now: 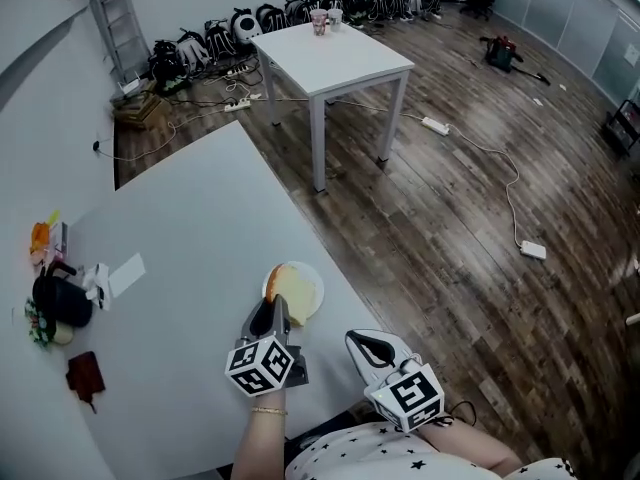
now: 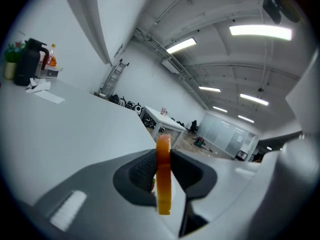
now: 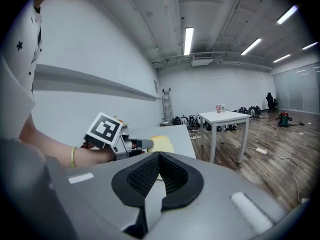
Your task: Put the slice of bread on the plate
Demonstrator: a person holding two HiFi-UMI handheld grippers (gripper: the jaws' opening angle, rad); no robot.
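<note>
A pale slice of bread (image 1: 291,292) with a brown crust sits over the white plate (image 1: 314,274) near the right edge of the grey table (image 1: 190,208). My left gripper (image 1: 272,310) is shut on the near edge of the slice. In the left gripper view the bread (image 2: 163,176) shows edge-on, pinched between the two dark pads of the left gripper (image 2: 162,156). Whether the slice touches the plate I cannot tell. My right gripper (image 1: 366,344) hangs off the table's edge to the right, shut and with nothing in it. Its view shows the right gripper (image 3: 159,157), the bread (image 3: 161,144) and the left gripper's marker cube (image 3: 104,128).
A black jug (image 1: 58,301), small bottles (image 1: 40,236), a paper slip (image 1: 126,274) and a brown wallet (image 1: 85,373) lie at the table's left. A second white table (image 1: 330,56) with cups stands beyond. Cables and a power strip (image 1: 533,250) lie on the wooden floor.
</note>
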